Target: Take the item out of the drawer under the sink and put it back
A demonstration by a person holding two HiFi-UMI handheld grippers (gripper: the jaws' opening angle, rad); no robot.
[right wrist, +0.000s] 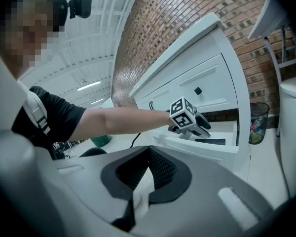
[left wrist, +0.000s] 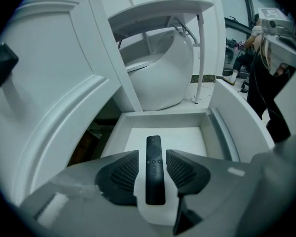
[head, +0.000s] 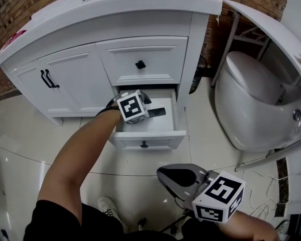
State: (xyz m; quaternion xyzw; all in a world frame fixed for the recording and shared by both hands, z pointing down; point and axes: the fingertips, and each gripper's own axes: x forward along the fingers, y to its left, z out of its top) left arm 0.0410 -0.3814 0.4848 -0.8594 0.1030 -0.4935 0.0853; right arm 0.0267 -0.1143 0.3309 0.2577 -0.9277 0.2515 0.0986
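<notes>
A white cabinet stands against a brick wall, with its worktop above and a white toilet to its right. The lower drawer on the cabinet's right side is pulled out over the glossy floor; the drawer above it is shut. The left hand-held gripper reaches into the open drawer from the left, the bare forearm stretched across the cabinet front. Its jaws stand apart, one on each side of a slim black remote, which lies lengthwise between them with its button end pointing at the drawer's far wall. A thin white strip shows between the remote and the left pad; whether the right pad touches it cannot be told. From the head view the remote pokes out to the right of the marker cube, inside the drawer. The right hand-held gripper is held low and near, well apart from the drawer, jaws closed together with nothing between them.
</notes>
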